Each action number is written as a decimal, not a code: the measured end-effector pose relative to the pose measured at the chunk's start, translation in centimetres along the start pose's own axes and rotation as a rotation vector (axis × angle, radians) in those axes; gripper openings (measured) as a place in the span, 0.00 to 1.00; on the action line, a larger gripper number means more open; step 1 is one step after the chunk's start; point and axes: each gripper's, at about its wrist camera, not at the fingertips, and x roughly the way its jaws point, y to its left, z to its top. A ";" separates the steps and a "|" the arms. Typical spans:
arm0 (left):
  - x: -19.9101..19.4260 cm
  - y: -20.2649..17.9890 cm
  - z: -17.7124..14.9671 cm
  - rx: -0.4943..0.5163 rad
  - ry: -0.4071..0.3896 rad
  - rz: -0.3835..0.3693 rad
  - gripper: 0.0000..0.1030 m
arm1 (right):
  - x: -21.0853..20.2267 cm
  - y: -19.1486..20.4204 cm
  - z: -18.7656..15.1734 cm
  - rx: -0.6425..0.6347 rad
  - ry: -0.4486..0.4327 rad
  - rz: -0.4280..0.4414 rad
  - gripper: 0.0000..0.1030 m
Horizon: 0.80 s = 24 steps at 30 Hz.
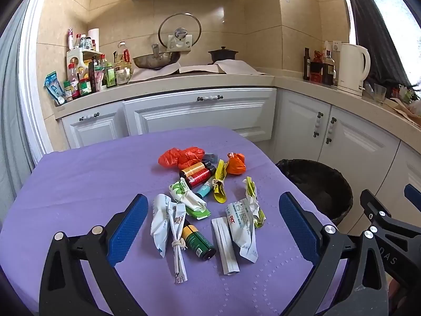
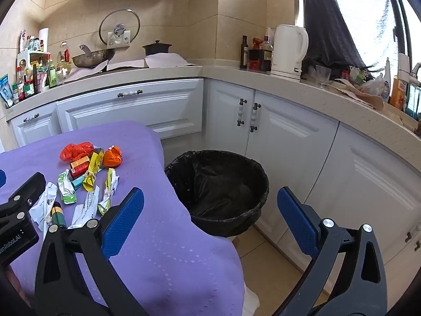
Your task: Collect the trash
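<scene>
a table (image 1: 79,184) with a purple cloth is seen, and a black bin (image 2: 218,184) is set on the floor just beside its right edge. the bin is lined with a black bag, and no trash can be made out inside it, though the bag is dark. all the trash is still piled near the middle of the tabletop: an orange bag (image 1: 181,156), white wrappers (image 1: 242,223), a yellow wrapper (image 1: 219,181) and small bottles (image 1: 197,239). so the job looks not yet started, and every piece is left to be picked up. the left tongs (image 1: 213,226) are held wide open over the near end of the pile, and nothing is gripped. the right tongs (image 2: 210,218) are wide open too, pointed at the bin, and are empty.
</scene>
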 end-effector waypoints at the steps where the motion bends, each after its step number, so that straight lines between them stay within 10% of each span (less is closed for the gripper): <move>1: 0.0 0.1 0.0 0.000 0.000 0.000 0.94 | 0.0 0.0 0.0 0.002 0.000 -0.001 0.96; 24: -0.1 0.1 -0.3 0.005 -0.001 0.001 0.94 | 0.0 -0.3 0.1 0.003 -0.002 -0.007 0.96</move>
